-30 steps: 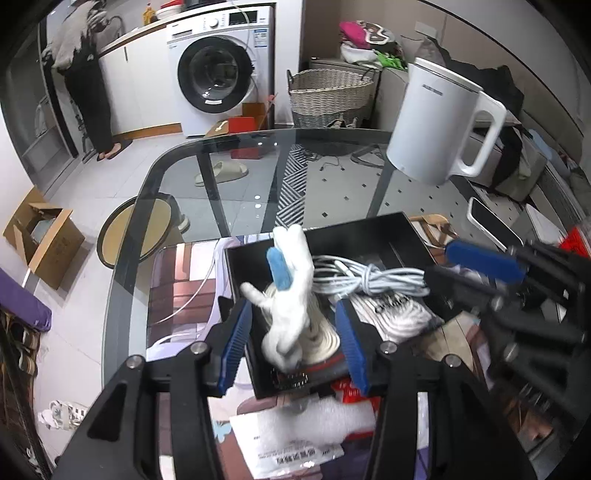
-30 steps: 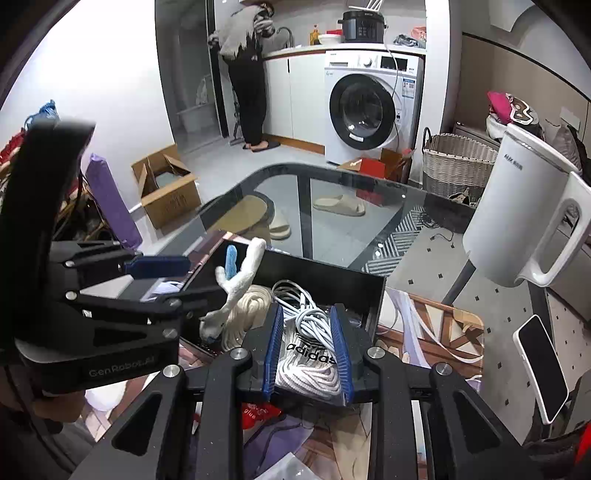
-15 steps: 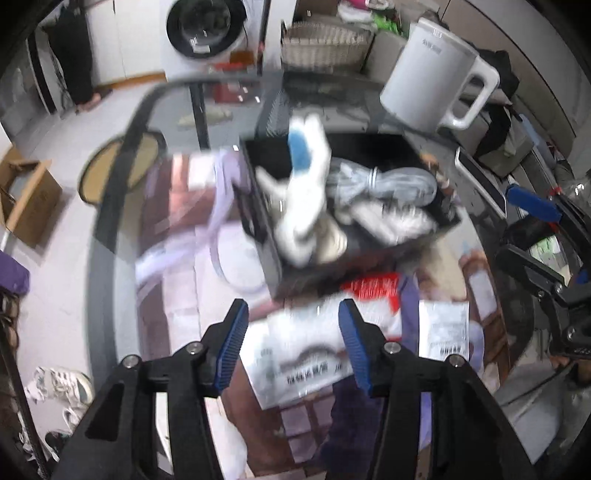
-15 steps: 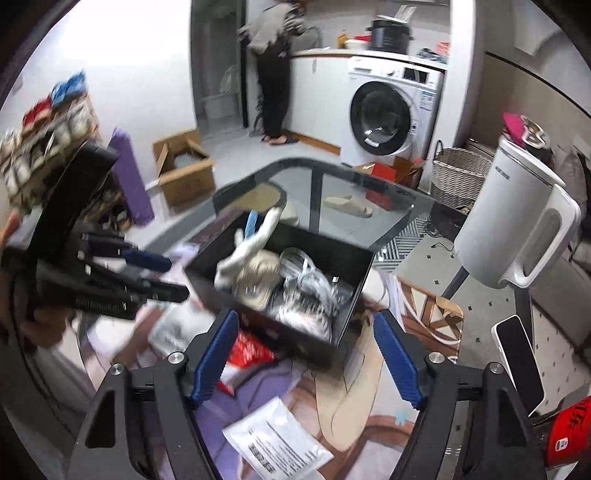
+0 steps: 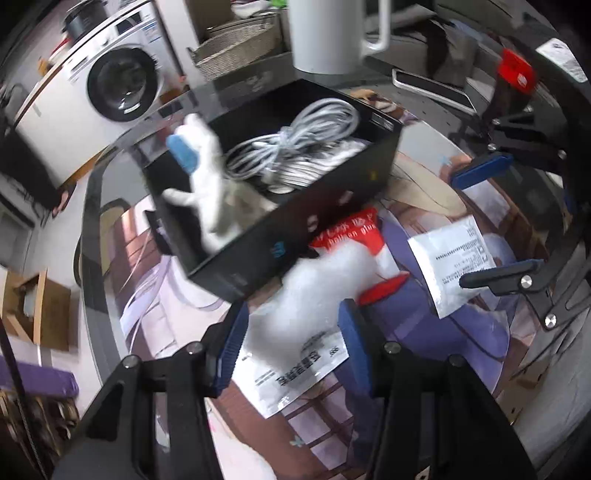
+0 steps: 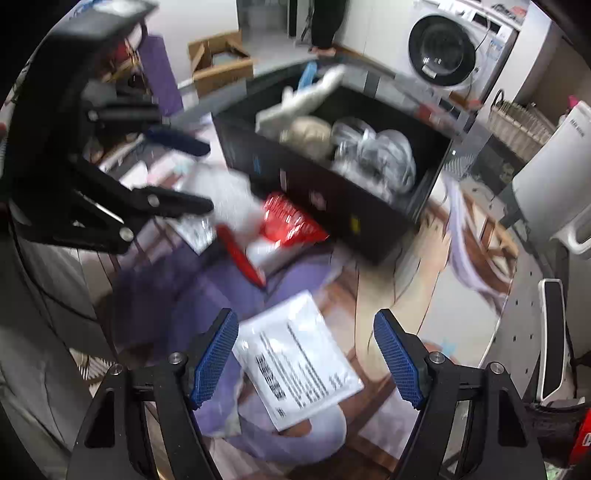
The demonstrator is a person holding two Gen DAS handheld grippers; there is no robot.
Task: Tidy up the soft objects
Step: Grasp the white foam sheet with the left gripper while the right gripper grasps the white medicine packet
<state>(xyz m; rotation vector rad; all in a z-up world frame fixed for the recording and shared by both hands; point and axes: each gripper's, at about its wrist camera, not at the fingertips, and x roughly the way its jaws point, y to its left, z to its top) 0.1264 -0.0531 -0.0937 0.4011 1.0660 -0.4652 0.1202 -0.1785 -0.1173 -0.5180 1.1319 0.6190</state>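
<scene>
A black box (image 5: pixel 332 206) on the glass table holds a white glove with a blue fingertip (image 5: pixel 207 184), coiled white cords (image 5: pixel 303 147) and rope; it also shows in the right wrist view (image 6: pixel 332 192). My left gripper (image 5: pixel 291 347) is open and empty above a white foam piece (image 5: pixel 321 280) and a printed white packet (image 5: pixel 295 373). My right gripper (image 6: pixel 306 358) is open wide and empty over another white packet (image 6: pixel 299 362). A red-and-white bag (image 5: pixel 351 232) lies against the box front and also shows in the right wrist view (image 6: pixel 288 218).
A white kettle (image 5: pixel 332 33) stands behind the box and also shows in the right wrist view (image 6: pixel 554 184). A phone (image 6: pixel 550 332) lies at the table's right edge. A picture mat (image 6: pixel 443 280) covers the table. A washing machine (image 5: pixel 122 85) and wicker basket (image 5: pixel 240 48) stand beyond.
Both grippers have pulled back out of the box and opened. The glove and cords stay in the box. Both grippers now hover over the packets in front of it.
</scene>
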